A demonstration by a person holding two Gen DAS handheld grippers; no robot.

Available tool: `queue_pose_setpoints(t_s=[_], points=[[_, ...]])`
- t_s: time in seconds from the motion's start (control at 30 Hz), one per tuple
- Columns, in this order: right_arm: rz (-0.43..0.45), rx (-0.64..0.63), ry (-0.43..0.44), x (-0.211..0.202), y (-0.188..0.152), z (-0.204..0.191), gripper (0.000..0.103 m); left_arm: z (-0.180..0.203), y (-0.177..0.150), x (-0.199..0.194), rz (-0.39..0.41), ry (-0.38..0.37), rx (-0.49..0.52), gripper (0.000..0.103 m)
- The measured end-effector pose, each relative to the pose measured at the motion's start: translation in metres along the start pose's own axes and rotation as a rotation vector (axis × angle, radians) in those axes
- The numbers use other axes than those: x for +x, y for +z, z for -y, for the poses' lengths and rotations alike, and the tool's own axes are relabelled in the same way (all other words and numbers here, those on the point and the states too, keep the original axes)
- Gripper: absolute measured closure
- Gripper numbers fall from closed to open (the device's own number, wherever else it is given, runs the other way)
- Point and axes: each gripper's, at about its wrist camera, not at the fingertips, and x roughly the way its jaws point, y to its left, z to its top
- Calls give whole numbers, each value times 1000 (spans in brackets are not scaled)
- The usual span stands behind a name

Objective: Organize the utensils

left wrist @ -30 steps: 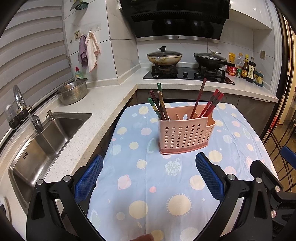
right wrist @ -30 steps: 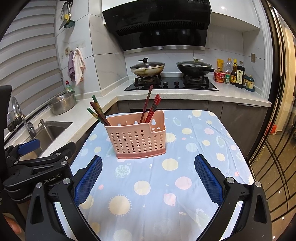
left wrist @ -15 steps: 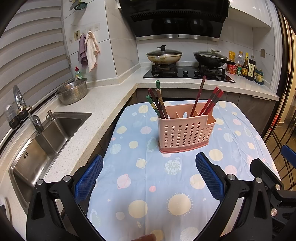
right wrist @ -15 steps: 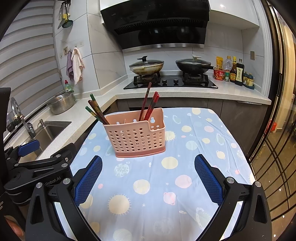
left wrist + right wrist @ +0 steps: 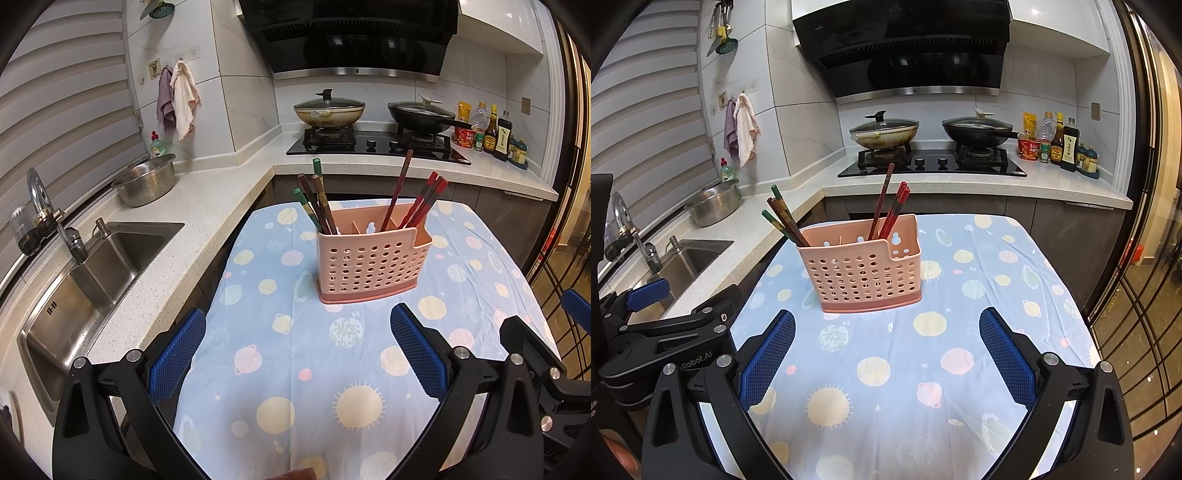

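- On the blue planet-print tablecloth (image 5: 280, 369) the pink utensil caddy (image 5: 371, 264) stands upright, toward the far half of the cloth, with bare cloth on all sides of it.
- Nearer than the caddy, both tools hang over the front part of the cloth and touch nothing. Left gripper (image 5: 297, 354) has its blue pads spread wide, nothing between them. Same deal for the right gripper (image 5: 886, 349): spread wide, empty.
- From the left wrist view the caddy sits ahead and a bit right of the gap between the fingers; from the right wrist view it's ahead and a bit left. So it's roughly between the two tools, apart from both.
- Inside the caddy: green-tipped and brown chopsticks (image 5: 314, 201) lean out of the left compartment, red chopsticks (image 5: 421, 201) lean out of the right one. The middle section looks empty, though its bottom is hidden.
- Left of the caddy the cloth edge drops off next to the speckled counter (image 5: 192, 229), with the sink (image 5: 85, 280) beyond that.
- Right of the caddy there's a good stretch of cloth before the edge.
- Behind the caddy, the far cloth edge runs close to the counter with the hob (image 5: 932, 162).
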Motion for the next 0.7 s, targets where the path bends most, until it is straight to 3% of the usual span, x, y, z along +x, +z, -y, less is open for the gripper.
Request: queue_pose_setpoints(t_s=[0.7], points=[[-2, -5, -1, 1, -2, -2, 7, -4, -7, -1, -10, 9, -7, 7]])
